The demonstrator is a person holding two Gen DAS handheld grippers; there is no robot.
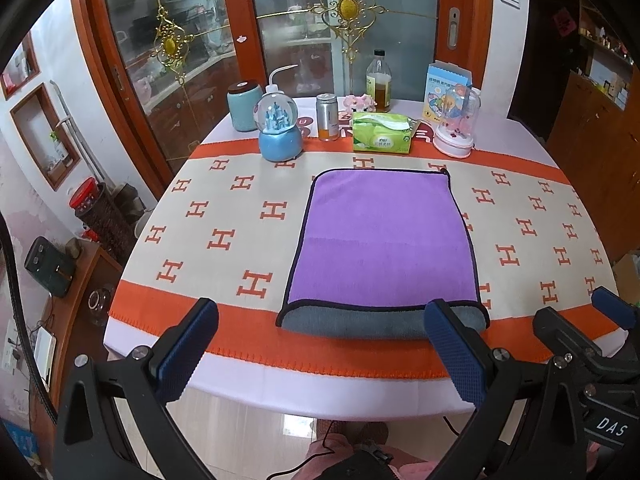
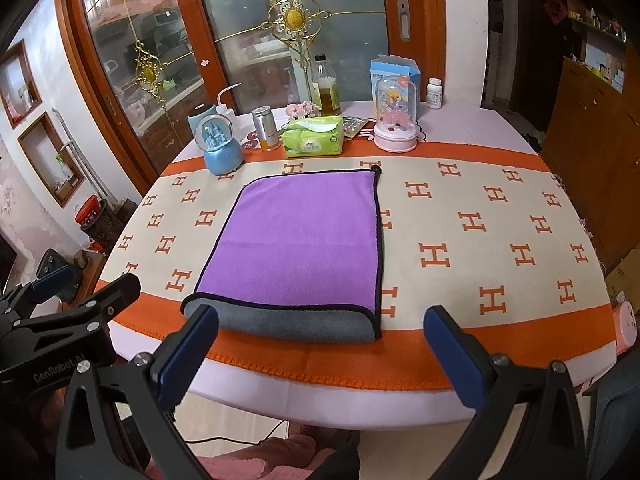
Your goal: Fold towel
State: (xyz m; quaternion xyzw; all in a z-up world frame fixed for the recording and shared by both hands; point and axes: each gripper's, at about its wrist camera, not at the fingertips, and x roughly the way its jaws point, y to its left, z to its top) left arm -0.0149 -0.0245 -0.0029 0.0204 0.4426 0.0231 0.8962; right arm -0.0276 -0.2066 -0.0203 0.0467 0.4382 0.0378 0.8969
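- Left wrist view: the left gripper (image 1: 320, 344) hangs off the table's near edge with its jaws spread wide, nothing between them.
- The towel (image 1: 382, 240) lies folded flat on the cloth (image 1: 224, 216), purple side up, a grey fold showing along its near edge, which sits on the cloth's near orange band close to the table's near edge.
- The left gripper's right finger (image 1: 454, 354) stands in front of the towel's near right corner; whether it touches the towel cannot be told.
- The right gripper (image 1: 612, 312) shows at the right edge of this view, over the table's near right part.
- Along the far edge stand a jar (image 1: 242, 106), a snow globe (image 1: 278, 126), a can (image 1: 327, 117), a tissue pack (image 1: 382, 133), a bottle (image 1: 378, 82), a box (image 1: 442, 88) and a dome (image 1: 456, 124).
- Right wrist view: the right gripper (image 2: 320, 344) is also spread wide and holds nothing, off the near edge.
- The towel (image 2: 300, 240) lies left of centre, its far edge near the tissue pack (image 2: 314, 137).
- The left gripper (image 2: 52, 280) shows at the left, beside the table's near left edge.
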